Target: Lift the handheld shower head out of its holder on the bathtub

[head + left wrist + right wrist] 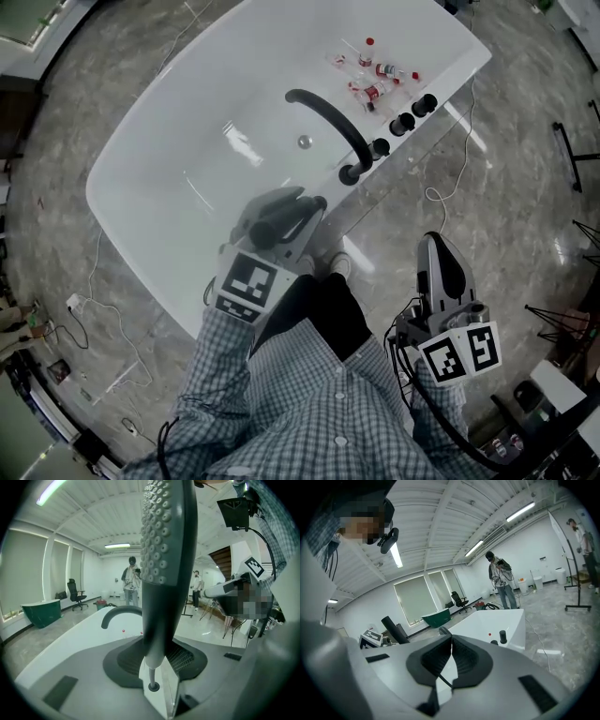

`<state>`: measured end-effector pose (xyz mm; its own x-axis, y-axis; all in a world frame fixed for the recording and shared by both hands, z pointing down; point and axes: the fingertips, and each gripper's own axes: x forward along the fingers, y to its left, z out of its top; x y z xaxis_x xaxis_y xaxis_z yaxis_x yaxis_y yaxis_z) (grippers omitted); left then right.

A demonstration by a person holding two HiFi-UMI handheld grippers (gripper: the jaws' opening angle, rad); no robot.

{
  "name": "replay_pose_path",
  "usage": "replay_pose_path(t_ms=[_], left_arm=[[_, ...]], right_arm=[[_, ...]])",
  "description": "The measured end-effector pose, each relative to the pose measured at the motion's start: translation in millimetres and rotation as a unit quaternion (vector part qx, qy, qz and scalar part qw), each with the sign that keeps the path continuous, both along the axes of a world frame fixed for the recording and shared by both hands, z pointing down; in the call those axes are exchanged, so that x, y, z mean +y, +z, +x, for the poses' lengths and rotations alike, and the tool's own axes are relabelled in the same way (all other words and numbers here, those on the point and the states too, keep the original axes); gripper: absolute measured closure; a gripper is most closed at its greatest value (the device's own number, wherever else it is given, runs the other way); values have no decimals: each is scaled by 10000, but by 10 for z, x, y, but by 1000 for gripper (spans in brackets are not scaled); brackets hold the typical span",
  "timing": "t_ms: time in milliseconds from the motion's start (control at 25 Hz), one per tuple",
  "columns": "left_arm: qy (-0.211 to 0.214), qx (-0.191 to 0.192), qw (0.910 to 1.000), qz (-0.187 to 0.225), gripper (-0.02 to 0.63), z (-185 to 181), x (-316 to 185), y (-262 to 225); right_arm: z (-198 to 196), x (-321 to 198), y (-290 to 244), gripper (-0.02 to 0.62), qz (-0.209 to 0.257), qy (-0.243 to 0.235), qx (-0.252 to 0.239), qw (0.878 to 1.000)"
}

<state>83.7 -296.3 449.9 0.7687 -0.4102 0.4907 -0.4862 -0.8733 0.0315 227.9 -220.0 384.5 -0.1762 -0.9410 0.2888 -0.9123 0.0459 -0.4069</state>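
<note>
My left gripper (281, 221) clenched on lower stem of shower head (165, 550); head upright, nozzle face turned left in left gripper view. I see it over near rim of bathtub (178, 150), on near side of curved black spout (330, 122). Right gripper (439, 268) pressed closed, empty, over floor at right. Small bottles (373, 73) on far ledge.

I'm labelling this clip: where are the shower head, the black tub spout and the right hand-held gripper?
shower head (157, 536), left gripper view, on its nozzle face.
black tub spout (333, 119), head view, on the arched tube.
right hand-held gripper (451, 643), right gripper view, where its shut jaws meet.
</note>
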Motion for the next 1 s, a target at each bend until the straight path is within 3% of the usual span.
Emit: replay_pose_path(t_ms=[1000], left_arm=[[68, 266, 9983, 507, 463, -126, 129, -1313]], right_arm=[[31, -208, -1064, 577, 871, -17, 493, 9950]])
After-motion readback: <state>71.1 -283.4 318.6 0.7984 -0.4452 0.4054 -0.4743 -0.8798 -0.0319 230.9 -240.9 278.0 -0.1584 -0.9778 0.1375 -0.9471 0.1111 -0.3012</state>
